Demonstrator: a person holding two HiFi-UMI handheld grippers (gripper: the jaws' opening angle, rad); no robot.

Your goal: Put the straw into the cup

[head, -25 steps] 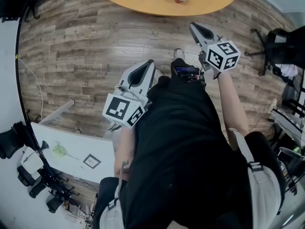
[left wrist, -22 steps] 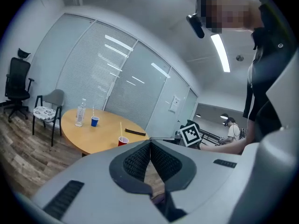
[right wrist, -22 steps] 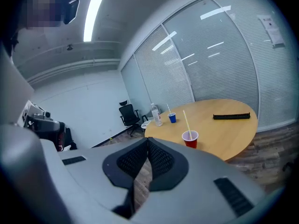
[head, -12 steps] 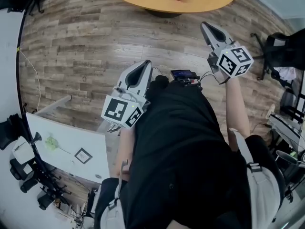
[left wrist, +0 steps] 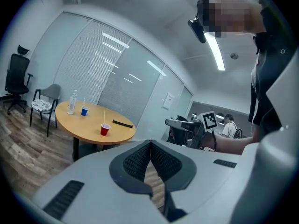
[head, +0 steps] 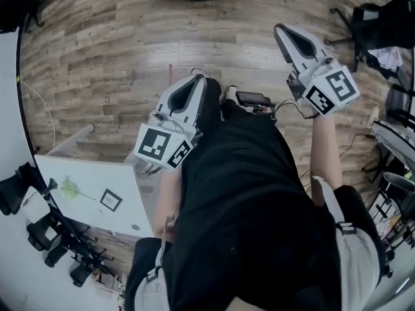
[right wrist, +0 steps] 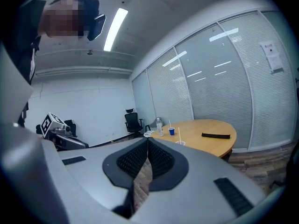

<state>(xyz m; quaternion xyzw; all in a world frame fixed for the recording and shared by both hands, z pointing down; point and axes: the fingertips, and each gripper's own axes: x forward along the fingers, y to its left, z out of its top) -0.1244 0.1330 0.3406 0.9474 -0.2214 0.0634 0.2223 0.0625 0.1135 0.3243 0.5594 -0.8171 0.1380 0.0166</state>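
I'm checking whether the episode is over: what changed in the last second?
The table slid to the head view's top edge and the red cup left that view; the person seems to back away. The right gripper drifted right. It and the left gripper stayed shut, empty.

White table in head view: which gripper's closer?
Left. The left gripper hangs beside the white table's corner. The right gripper is farther off, on the other side of the person's body.
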